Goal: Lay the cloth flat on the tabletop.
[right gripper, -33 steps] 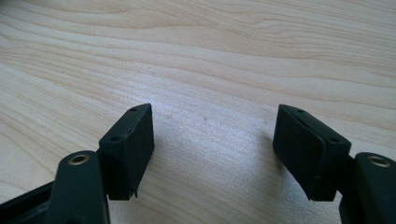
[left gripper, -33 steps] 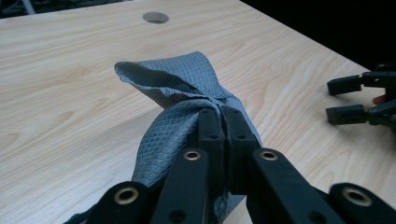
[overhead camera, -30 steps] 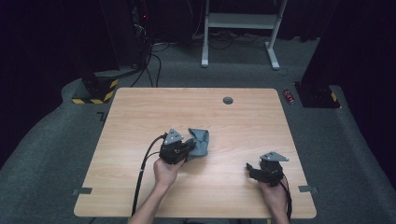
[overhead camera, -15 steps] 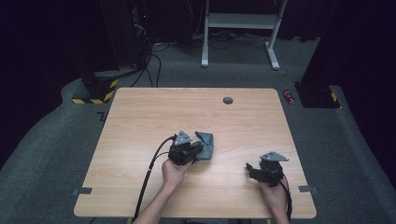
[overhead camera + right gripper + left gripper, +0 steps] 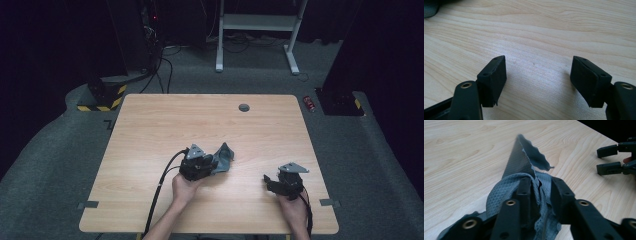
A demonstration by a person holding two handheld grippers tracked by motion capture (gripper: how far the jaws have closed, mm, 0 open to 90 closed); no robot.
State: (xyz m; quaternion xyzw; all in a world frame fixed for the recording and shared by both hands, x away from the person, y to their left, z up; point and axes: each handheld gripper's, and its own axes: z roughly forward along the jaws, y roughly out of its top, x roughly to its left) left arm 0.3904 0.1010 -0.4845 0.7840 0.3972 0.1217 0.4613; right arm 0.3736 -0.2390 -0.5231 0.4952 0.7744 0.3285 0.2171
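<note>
1. The grey cloth (image 5: 223,159) lies bunched on the wooden surface (image 5: 150,130), a little toward the person's side of its middle, with one corner (image 5: 524,147) standing up in a peak.
2. It looks light and limp, a waffle-weave fabric that should fold and drape instead of holding a shape; I judge it will not slip much against rubbery pads, and nothing about it seems fragile.
3. The raised corner or a free hem looks like the best place to take hold, since a pinch on the bunched middle would gather several layers at once.
4. The left tongs (image 5: 537,186) sit at the cloth's near end; their jaws have just been opening, and folds of cloth lie between them, draped over one jaw instead of being squeezed.
5. The right tongs (image 5: 539,75) rest well apart from the cloth, near the surface's right edge, jaws spread wide over bare wood with nothing between them.
</note>
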